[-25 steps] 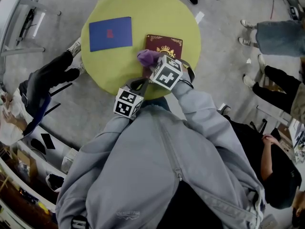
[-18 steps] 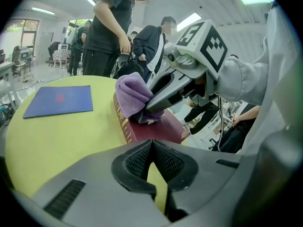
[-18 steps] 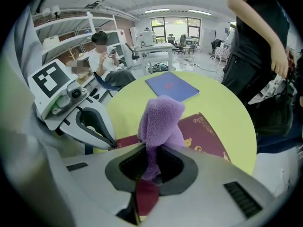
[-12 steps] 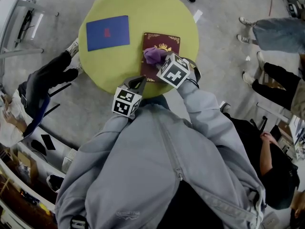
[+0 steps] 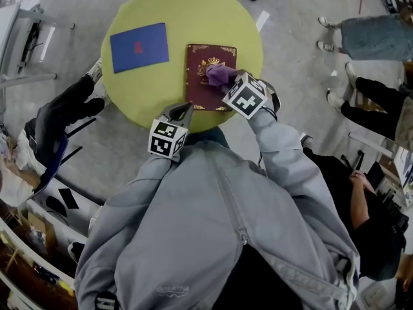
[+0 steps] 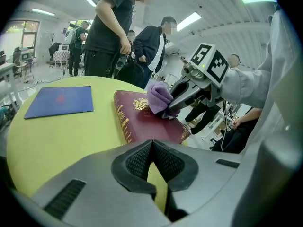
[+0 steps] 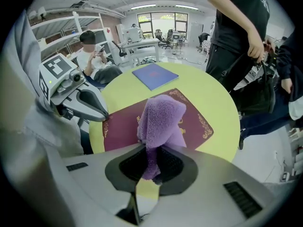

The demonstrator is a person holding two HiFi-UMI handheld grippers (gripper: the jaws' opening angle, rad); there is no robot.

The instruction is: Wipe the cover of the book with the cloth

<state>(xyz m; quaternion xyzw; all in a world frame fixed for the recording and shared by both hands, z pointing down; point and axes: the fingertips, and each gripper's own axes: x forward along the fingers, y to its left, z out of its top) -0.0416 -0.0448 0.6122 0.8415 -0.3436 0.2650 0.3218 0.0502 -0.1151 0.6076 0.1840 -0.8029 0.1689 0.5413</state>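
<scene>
A maroon book (image 5: 199, 92) with gold ornament lies flat on the round yellow table (image 5: 181, 11), near its front edge. My right gripper (image 5: 227, 82) is shut on a purple cloth (image 5: 221, 75), which rests on the right-centre of the cover. In the right gripper view the cloth (image 7: 161, 119) sticks up from between the jaws, over the book (image 7: 123, 126). My left gripper (image 5: 182, 110) is shut and holds nothing; it hovers at the table's front edge, just left of the book's near corner (image 6: 142, 124).
A blue folder (image 5: 139, 46) lies flat on the table's left part. People stand close behind the far side of the table (image 6: 111, 27), and others are to the right (image 5: 374, 41). A seated person (image 7: 97, 56) is at the left.
My right gripper has drawn the cloth across the cover from the book's left edge to its right-centre. The left gripper has stayed by the front edge.
</scene>
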